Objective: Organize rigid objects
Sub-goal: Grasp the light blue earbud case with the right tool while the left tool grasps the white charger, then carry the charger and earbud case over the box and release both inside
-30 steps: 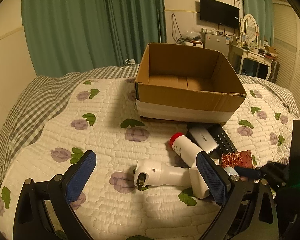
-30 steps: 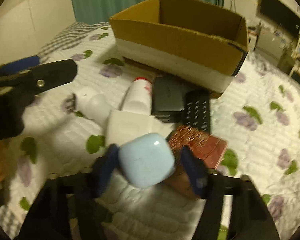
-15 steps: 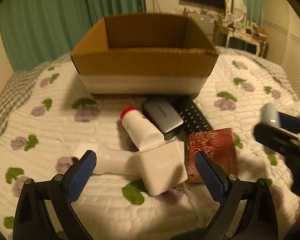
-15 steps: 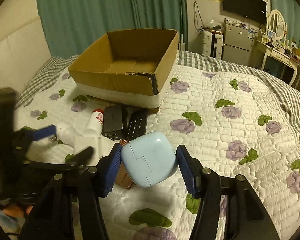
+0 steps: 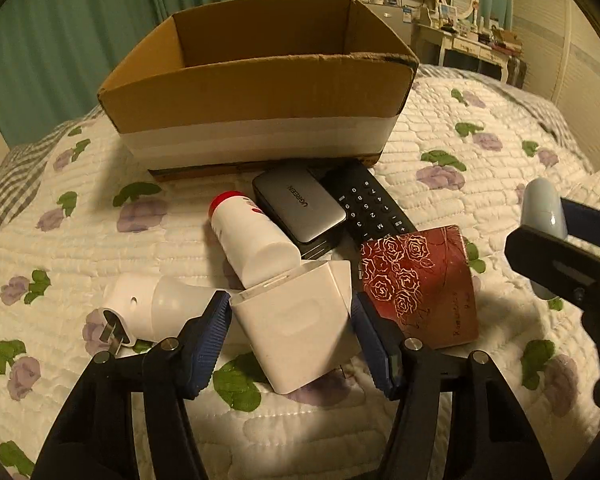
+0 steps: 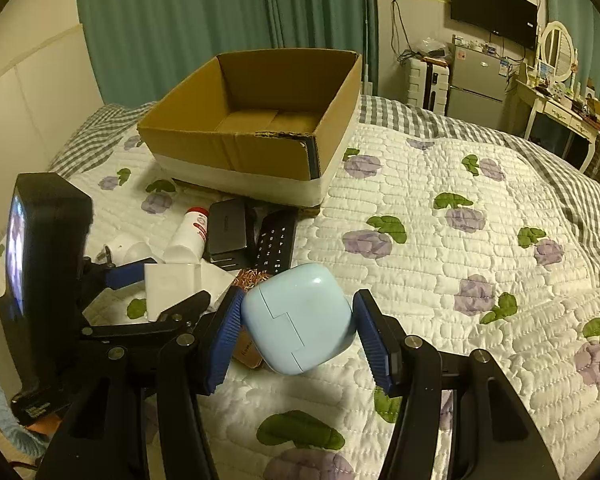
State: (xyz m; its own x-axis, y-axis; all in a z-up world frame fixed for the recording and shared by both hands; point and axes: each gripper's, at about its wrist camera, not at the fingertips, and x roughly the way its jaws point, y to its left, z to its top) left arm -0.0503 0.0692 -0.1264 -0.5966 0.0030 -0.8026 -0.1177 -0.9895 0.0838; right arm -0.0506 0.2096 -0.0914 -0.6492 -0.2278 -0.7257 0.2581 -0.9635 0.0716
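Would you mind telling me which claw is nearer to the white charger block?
Left. The left claw straddles the white charger block, pads at its sides. The right claw sits off to the right, holding the blue case.

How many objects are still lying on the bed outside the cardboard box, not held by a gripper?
5, possibly more hidden underneath: white plug adapter at left, red-capped bottle, grey UGREEN case, black remote, red rose-pattern box at right.
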